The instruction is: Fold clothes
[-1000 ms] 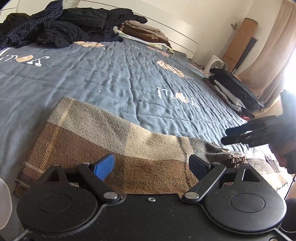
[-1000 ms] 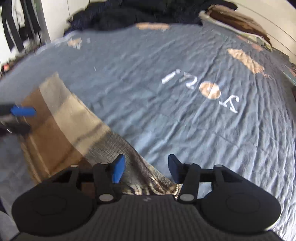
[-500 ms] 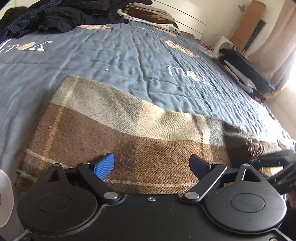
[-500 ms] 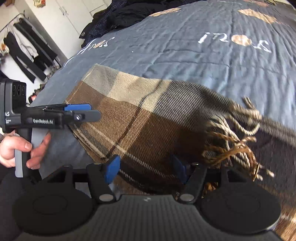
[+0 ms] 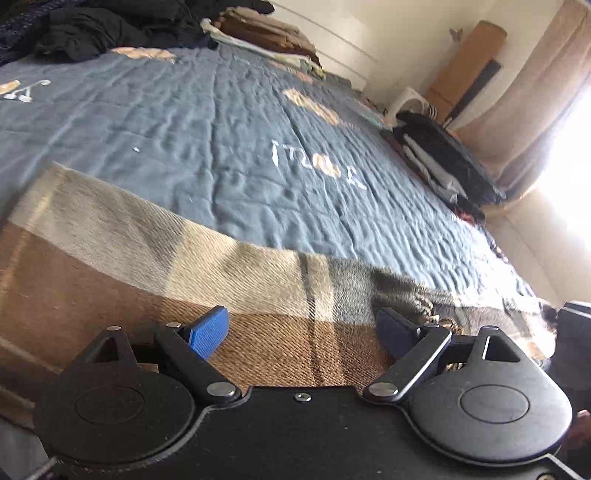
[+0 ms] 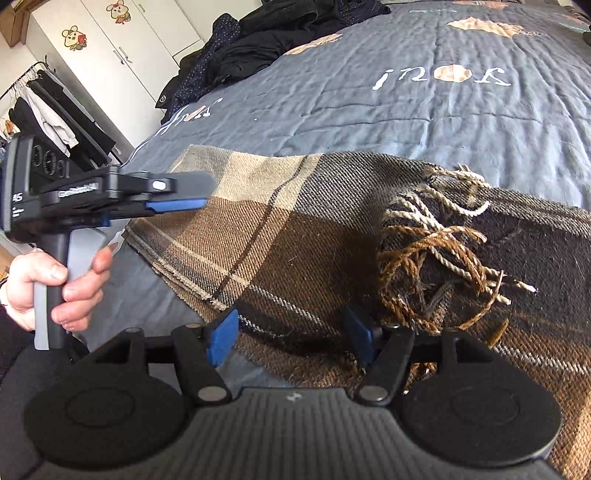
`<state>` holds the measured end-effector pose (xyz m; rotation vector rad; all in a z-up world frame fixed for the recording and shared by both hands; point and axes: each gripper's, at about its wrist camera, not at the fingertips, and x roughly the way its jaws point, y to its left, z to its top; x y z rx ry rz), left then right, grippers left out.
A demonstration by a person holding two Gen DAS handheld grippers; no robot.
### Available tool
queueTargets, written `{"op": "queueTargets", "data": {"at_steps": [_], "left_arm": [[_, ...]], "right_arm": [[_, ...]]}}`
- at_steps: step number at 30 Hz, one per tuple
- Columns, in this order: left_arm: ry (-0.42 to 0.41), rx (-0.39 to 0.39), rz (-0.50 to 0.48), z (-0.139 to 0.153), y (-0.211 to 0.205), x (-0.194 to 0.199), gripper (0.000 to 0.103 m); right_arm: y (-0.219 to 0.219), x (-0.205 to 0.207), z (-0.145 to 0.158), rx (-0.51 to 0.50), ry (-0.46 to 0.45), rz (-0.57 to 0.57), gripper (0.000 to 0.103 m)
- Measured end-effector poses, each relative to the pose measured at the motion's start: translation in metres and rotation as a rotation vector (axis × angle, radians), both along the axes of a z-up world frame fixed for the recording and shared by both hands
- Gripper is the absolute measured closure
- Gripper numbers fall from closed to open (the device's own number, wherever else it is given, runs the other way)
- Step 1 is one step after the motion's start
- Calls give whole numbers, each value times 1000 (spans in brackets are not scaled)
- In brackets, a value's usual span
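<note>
**Plaid scarf lying folded on the bed, both tools spread above it**

A blue quilted bed (image 6: 406, 122) is filling both views, carrying a dark clothes heap (image 5: 110, 26) at its far end. The brown plaid scarf (image 6: 295, 229) is lying flat near the bed's front edge, its fringe (image 6: 436, 251) folded onto it. The left tool (image 5: 301, 326) is hovering spread wide over the scarf, pinching nothing. The right tool (image 6: 291, 330) is sitting spread over the scarf's near edge, pads not pressing.

Sunlit curtained window (image 5: 565, 155), white wardrobe (image 6: 122, 55), clothes rack (image 6: 44, 107)
</note>
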<state>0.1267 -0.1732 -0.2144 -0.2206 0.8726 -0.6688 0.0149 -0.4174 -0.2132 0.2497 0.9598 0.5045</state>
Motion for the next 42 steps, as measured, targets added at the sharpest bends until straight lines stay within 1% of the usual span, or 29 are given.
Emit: {"op": "queueTargets", "data": {"at_steps": [3,6,8,13,15,17,20,24,27,28,31,33,35,36,38,40,42], "left_arm": [[5,91,1,-13,-2,3,16],[-27,156,8,-14,18,4,16],[-43,198,35,-11,33,7,16],[-51,234,147,6,77,17,17],[-63,209,194,18,86,16,17],[-98,189,174,28,81,15,17],[-136,221,113,32,54,18,16],[-109,233,40,14,17,30,16],[-126,307,17,-1,8,39,16],[-131,323,26,-3,12,44,16],[-134,337,85,1,39,60,16],[-139,363,147,3,61,72,16],[-126,379,203,7,82,81,16],[-122,371,223,10,91,83,18],[-130,313,237,20,101,79,18],[-149,229,194,31,96,71,18],[-165,164,132,37,78,64,16]], "right_arm": [[-1,-3,-3,9,-15,-5,38],[-2,-6,-3,8,-35,2,37],[-2,-8,-2,2,-38,12,37],[-2,-10,-2,-7,-40,29,37],[-1,-11,-1,-16,-42,36,37],[0,-12,-1,-21,-42,39,37],[2,-13,0,-27,-39,37,36],[2,-14,0,-31,-32,35,36],[2,-15,-1,-29,-27,30,35],[2,-14,-1,-29,-26,30,35],[2,-14,-1,-28,-22,29,35],[3,-14,-1,-30,-22,33,35],[3,-14,-1,-33,-21,33,34],[3,-14,-1,-33,-21,33,34],[3,-14,0,-33,-21,32,33],[4,-15,0,-32,-21,30,33],[4,-15,-1,-32,-19,28,31]]}}
